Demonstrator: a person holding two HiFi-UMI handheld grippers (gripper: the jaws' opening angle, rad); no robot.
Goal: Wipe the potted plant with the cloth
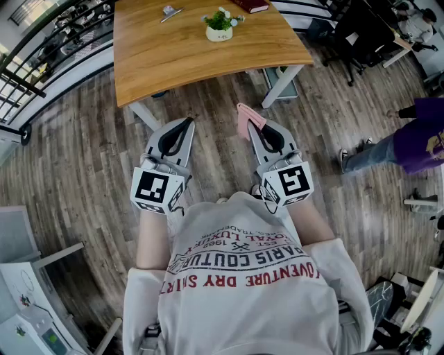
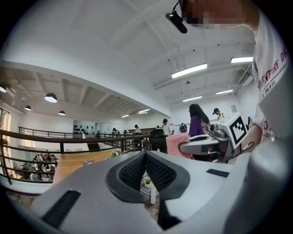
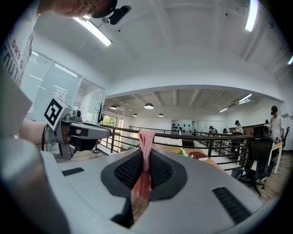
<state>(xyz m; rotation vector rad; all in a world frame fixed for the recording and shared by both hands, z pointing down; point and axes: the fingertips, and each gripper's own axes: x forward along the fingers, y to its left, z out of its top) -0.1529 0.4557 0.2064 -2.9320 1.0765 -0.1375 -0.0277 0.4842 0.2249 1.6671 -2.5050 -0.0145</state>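
A small potted plant [image 1: 219, 26] with green leaves in a white pot stands on the wooden table [image 1: 180, 55] at the far side of the head view. My right gripper [image 1: 251, 127] is shut on a pink cloth [image 1: 247, 118], which sticks up between its jaws [image 3: 145, 151]. My left gripper [image 1: 186, 125] is shut with nothing in it. Both grippers are held level over the floor, short of the table's near edge. The left gripper view shows the cloth [image 2: 176, 144] and the right gripper beside it.
A red book [image 1: 250, 6] and a small metal object [image 1: 170, 12] lie on the table near the plant. A person in purple [image 1: 406, 144] stands at the right. A black railing [image 1: 41, 48] runs along the left. Office chairs [image 1: 361, 35] stand at the back right.
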